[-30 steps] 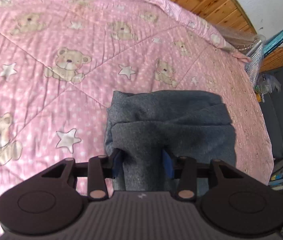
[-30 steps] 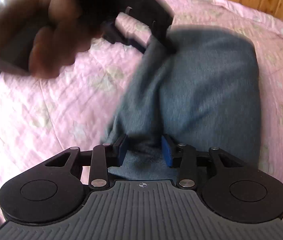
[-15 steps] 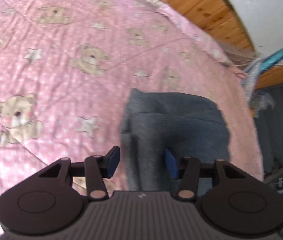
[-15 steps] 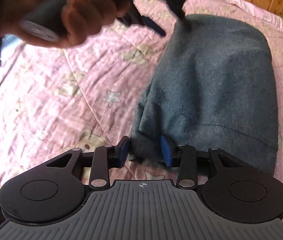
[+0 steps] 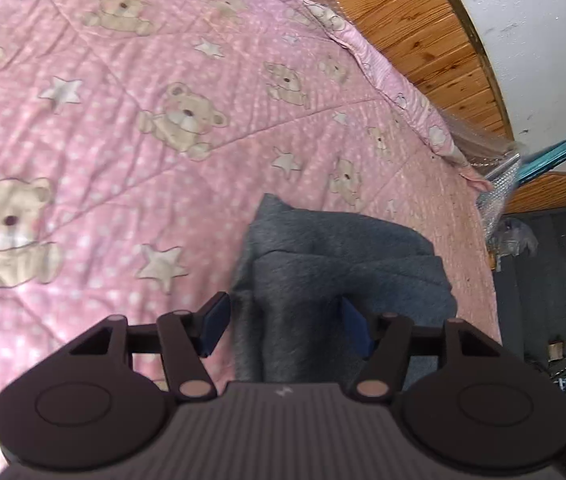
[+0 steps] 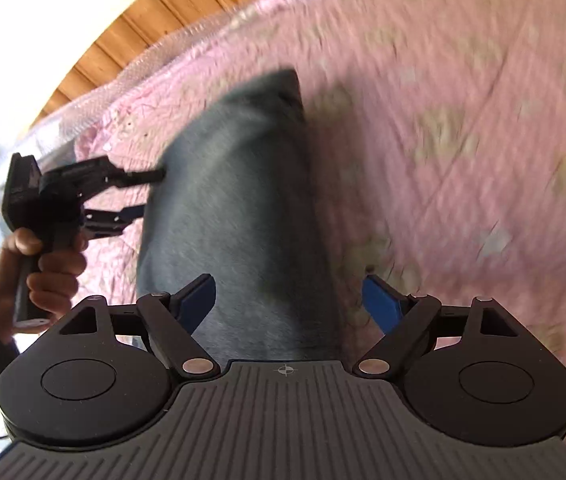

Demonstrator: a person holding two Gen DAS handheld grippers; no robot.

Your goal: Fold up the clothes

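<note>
The left tool (image 5: 283, 322) is opening astride the folded grey garment (image 5: 343, 264) on the pink teddy-bear quilt (image 5: 123, 140).

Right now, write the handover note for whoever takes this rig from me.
Left claw: jaws opening, edge of the grey garment between them, pads not pressing.
Right claw: jaws opening wide, garment's near end between them, no grip.
Garment: folded into a narrow bundle, lying on the pink bear quilt.
Done: folds made, bundle laid down.
Left: probably draw both claws clear; tidy the uneven layers at the far end if wanted.
</note>
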